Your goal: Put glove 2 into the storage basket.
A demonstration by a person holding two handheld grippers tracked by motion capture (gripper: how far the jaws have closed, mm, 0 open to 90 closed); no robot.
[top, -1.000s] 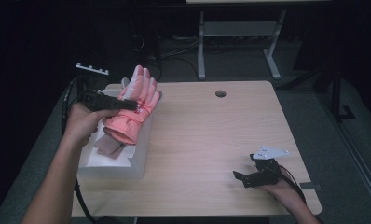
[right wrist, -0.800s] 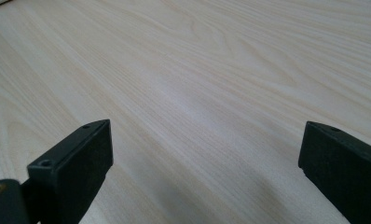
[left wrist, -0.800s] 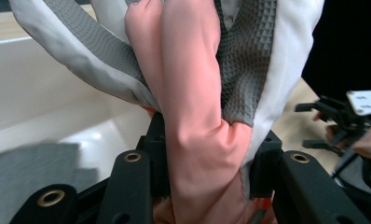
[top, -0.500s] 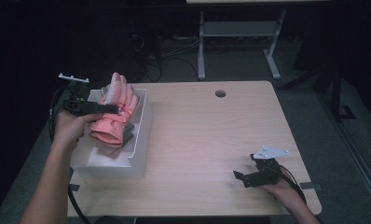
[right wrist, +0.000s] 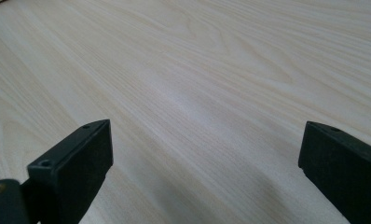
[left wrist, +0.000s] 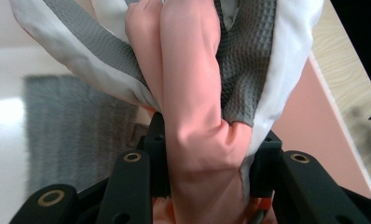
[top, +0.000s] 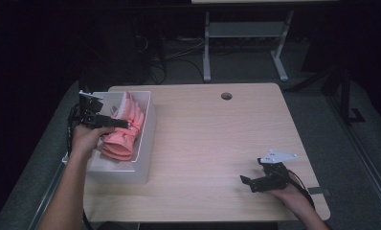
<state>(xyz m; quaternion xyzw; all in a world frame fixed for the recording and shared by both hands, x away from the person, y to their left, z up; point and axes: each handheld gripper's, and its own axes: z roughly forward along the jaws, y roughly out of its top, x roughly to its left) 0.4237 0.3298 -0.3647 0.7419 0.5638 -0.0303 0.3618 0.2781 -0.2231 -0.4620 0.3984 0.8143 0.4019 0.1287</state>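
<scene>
A light wood-grain table (top: pixel 212 143) with a round cable hole (top: pixel 226 96) stands in a dark room over grey carpet (top: pixel 313 96), with a grey metal frame (top: pixel 241 33) behind it. At the table's left edge sits a white open-topped rectangular box (top: pixel 145 139). The left gripper (top: pixel 114 123) is clamped on a bundle of folded pink, grey and white cloths (top: pixel 124 127), its jaws pressing the pink fold from both sides, and the bundle sits inside the box, between its walls. The right gripper (top: pixel 255 182) rests near the table's front right corner, well apart from the box, jaws spread wide over bare wood.
</scene>
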